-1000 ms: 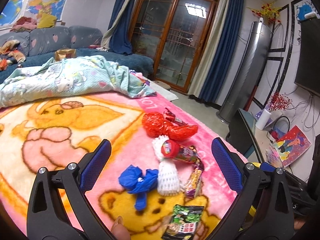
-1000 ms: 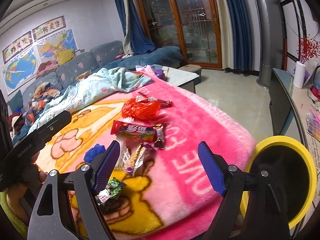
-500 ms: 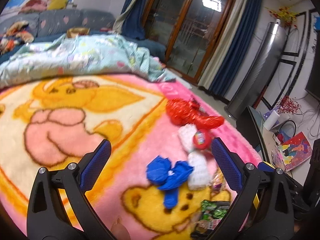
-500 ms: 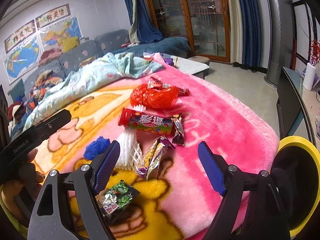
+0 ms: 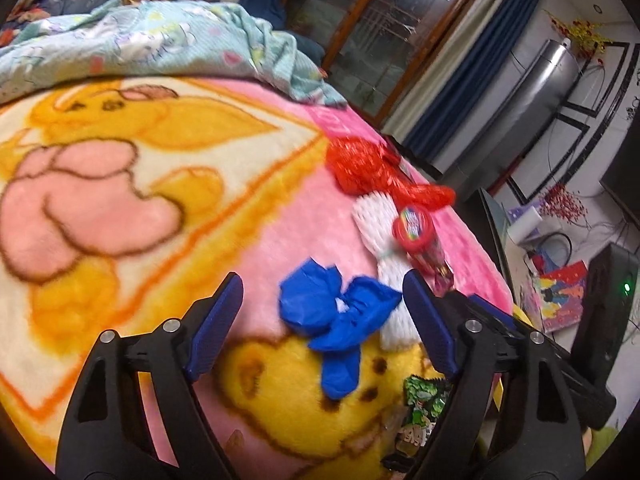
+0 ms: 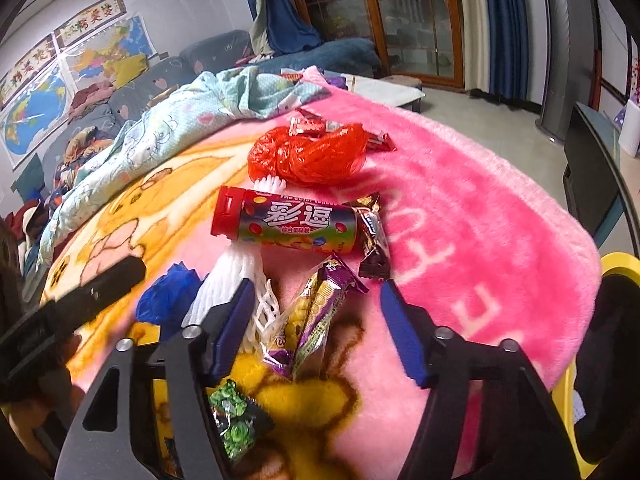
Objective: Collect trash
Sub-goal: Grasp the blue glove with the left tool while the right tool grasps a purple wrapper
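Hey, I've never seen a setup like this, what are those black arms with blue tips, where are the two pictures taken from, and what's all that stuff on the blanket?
No robot here: a person holds a two-finger tool in each hand, with a fisheye camera on each looking forward along its fingers. One picture is from the left gripper, the other from the right gripper. The blue tips are the pads of the jaws.

On the pink cartoon blanket lies trash: a crumpled blue bag, white foam netting, a red plastic bag, a candy tube, a purple snack wrapper and a green packet. A yellow-rimmed bin stands at the bed's edge.

Nothing is held. Both jaws have just been closing, the left around the blue bag, the right around the purple wrapper.
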Demonstrator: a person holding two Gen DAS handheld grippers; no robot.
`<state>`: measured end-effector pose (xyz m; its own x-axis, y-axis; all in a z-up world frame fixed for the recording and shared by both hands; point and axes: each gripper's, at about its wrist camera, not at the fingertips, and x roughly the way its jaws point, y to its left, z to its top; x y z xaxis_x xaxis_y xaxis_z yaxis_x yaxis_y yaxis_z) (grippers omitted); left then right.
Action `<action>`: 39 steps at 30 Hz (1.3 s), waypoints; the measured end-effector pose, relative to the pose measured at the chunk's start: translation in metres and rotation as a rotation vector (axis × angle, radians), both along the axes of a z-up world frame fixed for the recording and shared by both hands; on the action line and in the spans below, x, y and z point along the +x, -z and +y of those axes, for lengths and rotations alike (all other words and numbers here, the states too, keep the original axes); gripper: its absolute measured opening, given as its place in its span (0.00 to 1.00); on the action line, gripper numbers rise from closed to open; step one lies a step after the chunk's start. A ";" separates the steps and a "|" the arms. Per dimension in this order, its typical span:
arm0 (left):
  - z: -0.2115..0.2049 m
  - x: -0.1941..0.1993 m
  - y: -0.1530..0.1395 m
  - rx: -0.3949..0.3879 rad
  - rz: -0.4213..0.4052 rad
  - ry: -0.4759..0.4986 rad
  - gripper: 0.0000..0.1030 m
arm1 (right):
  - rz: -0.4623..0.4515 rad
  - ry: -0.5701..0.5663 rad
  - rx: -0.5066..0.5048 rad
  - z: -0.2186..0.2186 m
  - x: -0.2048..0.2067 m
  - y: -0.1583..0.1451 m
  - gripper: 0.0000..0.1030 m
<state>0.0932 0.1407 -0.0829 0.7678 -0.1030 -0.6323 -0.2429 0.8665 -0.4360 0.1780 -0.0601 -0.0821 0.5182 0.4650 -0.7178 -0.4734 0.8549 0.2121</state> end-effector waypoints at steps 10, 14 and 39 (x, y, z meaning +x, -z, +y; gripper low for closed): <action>-0.007 0.009 0.016 -0.054 0.057 0.033 0.57 | 0.047 -0.018 0.008 0.001 0.000 0.016 0.34; -0.007 0.010 0.018 -0.056 0.072 0.035 0.40 | 0.052 -0.025 0.008 -0.001 -0.001 0.017 0.24; 0.002 -0.008 -0.018 -0.031 -0.042 0.005 0.14 | 0.025 -0.040 0.045 -0.026 -0.024 0.000 0.18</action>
<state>0.0856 0.1424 -0.0645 0.7928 -0.1262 -0.5962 -0.2192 0.8538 -0.4722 0.1543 -0.0861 -0.0826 0.4805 0.5176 -0.7079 -0.5014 0.8245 0.2625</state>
